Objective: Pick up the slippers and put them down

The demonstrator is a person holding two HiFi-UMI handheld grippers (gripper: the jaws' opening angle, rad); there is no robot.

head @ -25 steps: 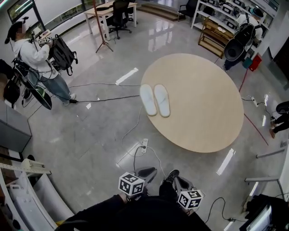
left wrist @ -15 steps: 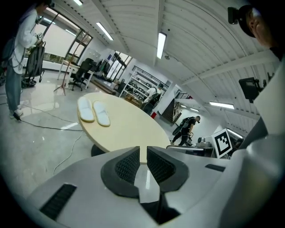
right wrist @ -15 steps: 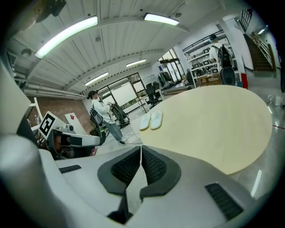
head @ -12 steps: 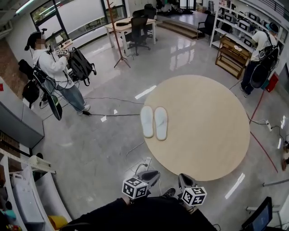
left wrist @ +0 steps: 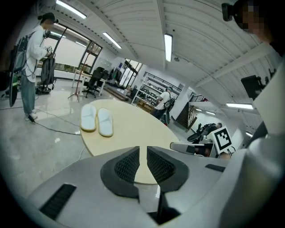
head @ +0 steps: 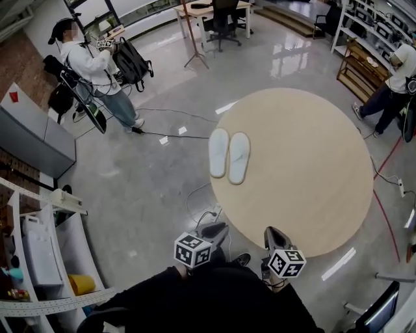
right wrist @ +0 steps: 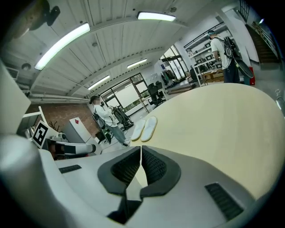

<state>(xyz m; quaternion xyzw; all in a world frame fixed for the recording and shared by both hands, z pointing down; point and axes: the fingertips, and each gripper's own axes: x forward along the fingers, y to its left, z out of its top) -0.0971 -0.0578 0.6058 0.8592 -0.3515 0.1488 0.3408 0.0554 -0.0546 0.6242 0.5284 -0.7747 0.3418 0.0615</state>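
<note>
Plain white slippers (head: 238,158) lie paired — on round table (head: 305,175)

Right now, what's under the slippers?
The slippers lie side by side on the round tan surface, near its edge. Their undersides and the patch they cover are hidden.

Glossy grey floor (head: 143,195) w/ black cables (head: 175,135). Round beige desk (head: 305,162) mid-room. Shelving (head: 370,19) top right. Office chair (head: 224,19) + wood table (head: 185,10) by windows (head: 140,8). Ceiling strip lights (left wrist: 168,44).
</note>
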